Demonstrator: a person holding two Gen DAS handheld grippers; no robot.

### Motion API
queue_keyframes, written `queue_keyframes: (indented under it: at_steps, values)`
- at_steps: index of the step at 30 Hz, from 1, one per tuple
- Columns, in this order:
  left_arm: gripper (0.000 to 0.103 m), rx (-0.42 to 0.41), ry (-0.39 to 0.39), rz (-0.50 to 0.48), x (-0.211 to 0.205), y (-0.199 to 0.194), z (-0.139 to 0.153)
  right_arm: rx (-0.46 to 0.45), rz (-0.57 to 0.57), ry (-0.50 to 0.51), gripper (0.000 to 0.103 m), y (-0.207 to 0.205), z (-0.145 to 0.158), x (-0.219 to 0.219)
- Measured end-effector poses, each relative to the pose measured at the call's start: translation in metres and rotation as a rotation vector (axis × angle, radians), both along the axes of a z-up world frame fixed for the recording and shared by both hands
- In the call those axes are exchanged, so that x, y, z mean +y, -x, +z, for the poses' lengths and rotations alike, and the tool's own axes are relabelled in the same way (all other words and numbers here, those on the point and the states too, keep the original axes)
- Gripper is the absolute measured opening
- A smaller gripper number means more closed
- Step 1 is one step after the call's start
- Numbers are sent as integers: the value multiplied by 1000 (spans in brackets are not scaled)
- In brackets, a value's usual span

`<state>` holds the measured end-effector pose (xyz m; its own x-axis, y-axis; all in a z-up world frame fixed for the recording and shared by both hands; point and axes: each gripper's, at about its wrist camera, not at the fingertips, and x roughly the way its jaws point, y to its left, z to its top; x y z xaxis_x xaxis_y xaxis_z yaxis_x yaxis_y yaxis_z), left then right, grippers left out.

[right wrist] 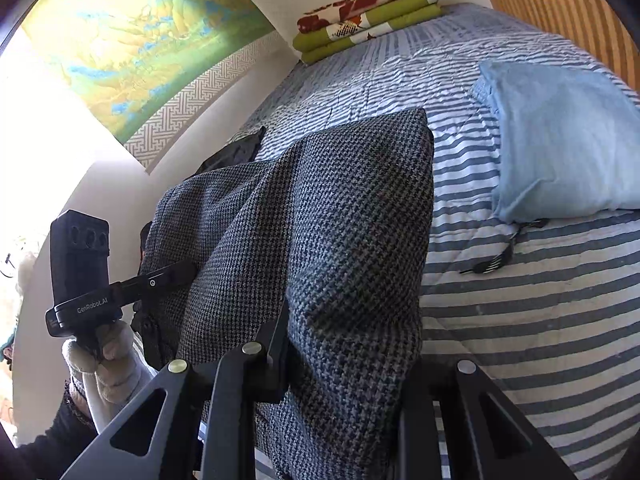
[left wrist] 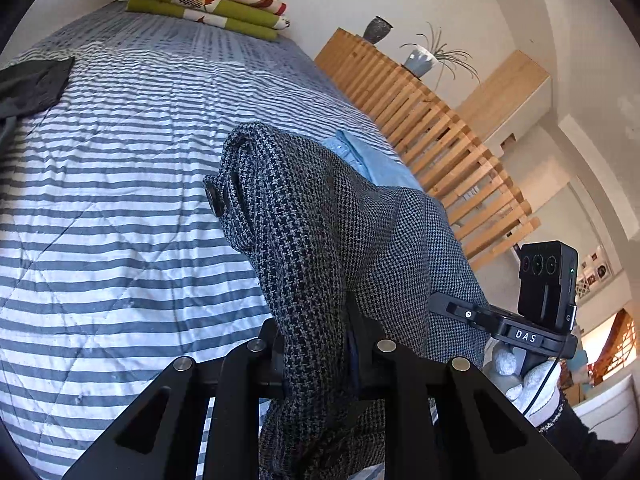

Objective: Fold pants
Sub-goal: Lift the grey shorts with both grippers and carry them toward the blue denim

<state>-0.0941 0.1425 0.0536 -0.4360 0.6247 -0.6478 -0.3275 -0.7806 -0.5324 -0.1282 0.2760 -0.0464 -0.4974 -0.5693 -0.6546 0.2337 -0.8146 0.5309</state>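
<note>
Left gripper [left wrist: 320,354]: jaws pinched on the pants [left wrist: 320,240], with the cloth bunched up between them and a dark button showing on the raised edge, so probably the waistband end.
Right gripper [right wrist: 344,364]: jaws clamped on the same pants [right wrist: 320,220]; the far finger is buried in the fabric, so the bite looks firm but cannot be fully seen.
Pants: held up off the striped bedspread [left wrist: 120,200], the span between the two grips running crosswise from hand to hand, the rest hanging below out of view.
Nearer hand: neither; the two grips stand about level, side by side.
Landing space: open bedspread straight ahead of both jaws.
Beyond: a light blue garment [right wrist: 560,140] to the right, a dark garment [left wrist: 32,84] to the left, folded blankets [left wrist: 208,0] farthest off.
</note>
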Motion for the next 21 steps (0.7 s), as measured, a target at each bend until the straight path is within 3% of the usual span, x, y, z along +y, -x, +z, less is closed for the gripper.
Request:
queue_keyframes:
  at_steps: [10,16,21]
  values:
    - [21,54,-27,-113,123,45,27,67,-119,-120,21,-6,52,90]
    - [21,86,-14,-143,201,99,39,96,-196,-193,21,30,67,147]
    - [21,74,-1,-150,253,154,32,97,-243,-207,21,75,66,189]
